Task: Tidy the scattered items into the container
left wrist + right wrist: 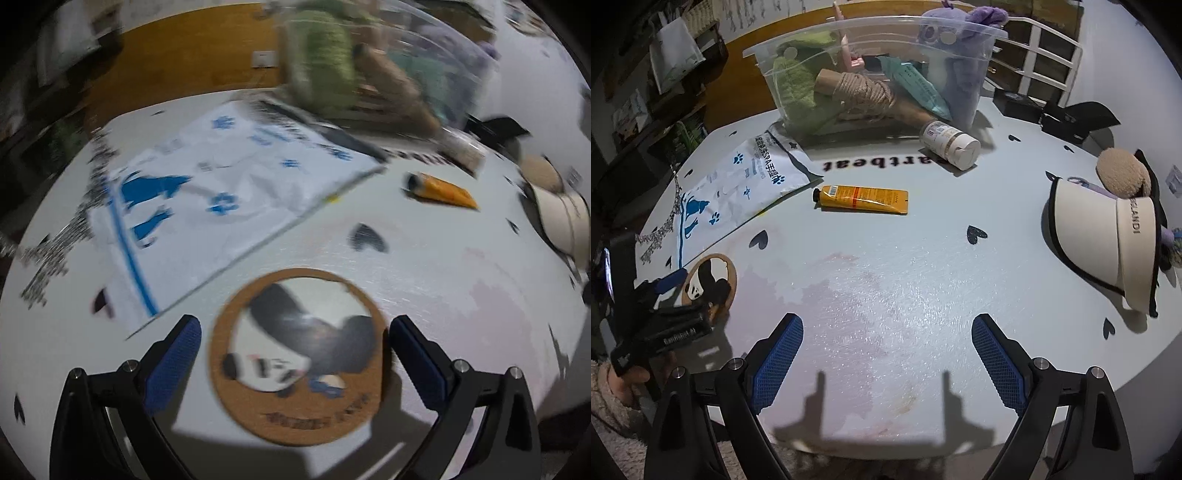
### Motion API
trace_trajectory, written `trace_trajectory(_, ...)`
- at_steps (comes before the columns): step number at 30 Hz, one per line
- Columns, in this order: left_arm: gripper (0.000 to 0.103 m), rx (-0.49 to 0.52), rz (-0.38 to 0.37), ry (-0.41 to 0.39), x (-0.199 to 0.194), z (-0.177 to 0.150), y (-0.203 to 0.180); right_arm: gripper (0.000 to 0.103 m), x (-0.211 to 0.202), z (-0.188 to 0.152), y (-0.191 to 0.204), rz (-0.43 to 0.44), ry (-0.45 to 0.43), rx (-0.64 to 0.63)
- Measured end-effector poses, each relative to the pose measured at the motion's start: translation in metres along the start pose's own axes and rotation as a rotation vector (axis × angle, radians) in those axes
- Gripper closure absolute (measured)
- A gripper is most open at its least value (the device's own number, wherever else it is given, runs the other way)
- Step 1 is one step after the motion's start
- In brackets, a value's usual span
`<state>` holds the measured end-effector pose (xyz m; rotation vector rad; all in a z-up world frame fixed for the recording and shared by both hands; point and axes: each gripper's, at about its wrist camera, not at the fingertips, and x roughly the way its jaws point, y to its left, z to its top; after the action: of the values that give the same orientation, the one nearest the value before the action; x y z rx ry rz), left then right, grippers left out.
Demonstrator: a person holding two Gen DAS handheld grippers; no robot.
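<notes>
A round cork coaster with a panda print [297, 356] lies on the white table between the open fingers of my left gripper [295, 350]; it also shows in the right wrist view [711, 282] at the left edge, with the left gripper [670, 295] around it. My right gripper [888, 354] is open and empty above bare table. A clear plastic container [871, 77] at the back holds a green cloth, a twine spool, a teal packet and a purple plush. An orange tube [862, 199], a white bottle [951, 144] and a white pet-print bag [738, 184] lie loose.
A cream visor cap [1108, 243] and a tan pom-pom [1123, 175] lie at the right. Black boxes [1067, 122] sit at the back right. A silvery chain [670, 218] lies by the bag. The table's near edge [886, 448] is close to my right gripper.
</notes>
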<state>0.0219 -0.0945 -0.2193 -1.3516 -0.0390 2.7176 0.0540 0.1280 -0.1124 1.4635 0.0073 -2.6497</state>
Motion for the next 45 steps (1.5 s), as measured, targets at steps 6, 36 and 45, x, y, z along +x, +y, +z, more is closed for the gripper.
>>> trace_trajectory(6,0.001,0.184,-0.088,0.002,0.004,-0.005,-0.044,0.01,0.006,-0.008,-0.012,0.003,0.045,0.105)
trace_trajectory(36,0.05,0.536,-0.298,0.076,-0.045,-0.055,-0.061,0.01,0.004,-0.047,-0.051,-0.041,0.118,0.321)
trace_trajectory(45,0.05,0.629,-0.382,0.056,-0.01,-0.016,-0.108,0.01,0.009,-0.039,-0.061,-0.055,0.131,0.316)
